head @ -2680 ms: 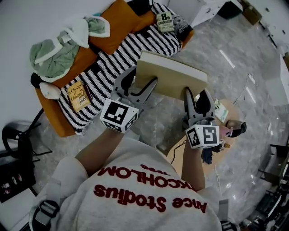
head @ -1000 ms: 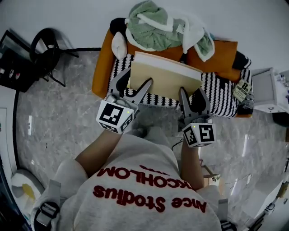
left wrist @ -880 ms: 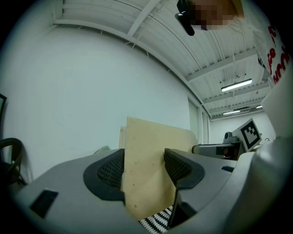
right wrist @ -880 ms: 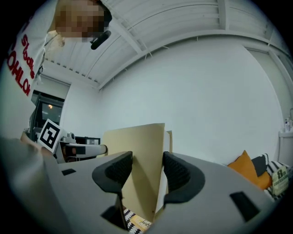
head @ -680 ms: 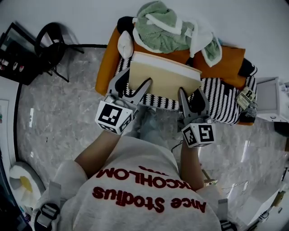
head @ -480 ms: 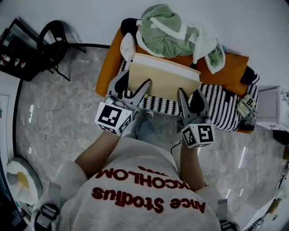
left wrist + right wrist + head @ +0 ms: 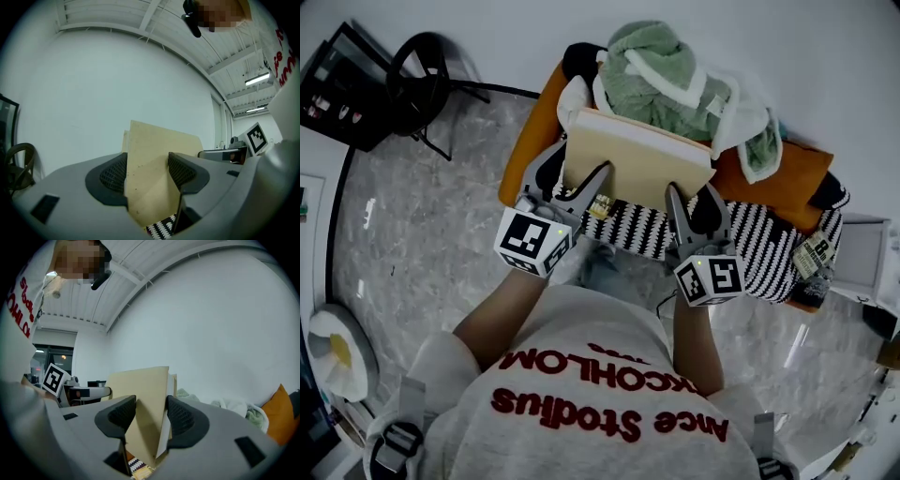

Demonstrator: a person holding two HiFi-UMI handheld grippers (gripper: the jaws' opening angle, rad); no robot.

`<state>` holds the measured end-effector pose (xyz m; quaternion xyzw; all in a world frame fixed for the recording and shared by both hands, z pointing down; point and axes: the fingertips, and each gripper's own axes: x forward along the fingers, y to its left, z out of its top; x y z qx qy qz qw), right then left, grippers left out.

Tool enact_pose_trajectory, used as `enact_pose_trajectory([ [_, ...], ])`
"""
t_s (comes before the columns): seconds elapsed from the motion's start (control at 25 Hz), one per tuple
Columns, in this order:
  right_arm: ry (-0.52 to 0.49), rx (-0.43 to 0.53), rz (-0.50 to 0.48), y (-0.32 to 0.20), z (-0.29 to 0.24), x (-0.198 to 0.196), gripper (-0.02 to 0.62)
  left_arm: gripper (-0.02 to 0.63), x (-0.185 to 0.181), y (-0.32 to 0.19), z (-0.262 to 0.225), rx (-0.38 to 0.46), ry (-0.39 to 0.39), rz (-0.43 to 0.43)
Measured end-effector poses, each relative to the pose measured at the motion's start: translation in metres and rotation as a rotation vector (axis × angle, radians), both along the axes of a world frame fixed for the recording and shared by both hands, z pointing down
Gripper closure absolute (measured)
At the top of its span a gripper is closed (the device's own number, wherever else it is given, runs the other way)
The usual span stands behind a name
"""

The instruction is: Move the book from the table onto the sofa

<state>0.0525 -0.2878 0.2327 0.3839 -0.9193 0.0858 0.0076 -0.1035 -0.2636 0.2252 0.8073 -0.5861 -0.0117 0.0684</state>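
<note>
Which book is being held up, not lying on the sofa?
The big plain tan book, gripped by the left gripper and the right gripper. The small printed book lies flat on the striped blanket.

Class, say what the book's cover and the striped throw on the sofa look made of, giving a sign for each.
Book: matt tan card or paper, likely; flat, no shine, pale page edges. Striped throw: probably knitted or woven fabric; it drapes over the sofa.

Head view is running dim and grey, edges bending fisheye-style; strip lights are glowing, gripper views' corners vignetting black.
</note>
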Motion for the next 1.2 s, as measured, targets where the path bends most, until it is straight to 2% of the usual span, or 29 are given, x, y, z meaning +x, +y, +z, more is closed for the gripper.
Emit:
enact_pose_trajectory([
  [0.28, -0.011, -0.048, -0.044, -0.056, 0.016, 0.001, 0.364, 0.342, 0.003, -0.049, 0.009, -0.034, -0.036, -0.046],
  [0.68, -0.022, -0.109, -0.099, -0.101, 0.045, -0.009, 0.366, 0.342, -0.005, -0.087, 0.035, -0.089, -0.042, -0.102],
  [0.92, -0.004, -0.163, -0.112, -0.116, 0.074, -0.02, 0.371, 0.342, -0.018, -0.104, 0.064, -0.139, -0.035, -0.101],
  [1.2, 0.023, -0.275, -0.066, -0.123, 0.131, -0.03, 0.373, 0.342, -0.029, -0.12, 0.121, -0.239, -0.017, -0.052],
])
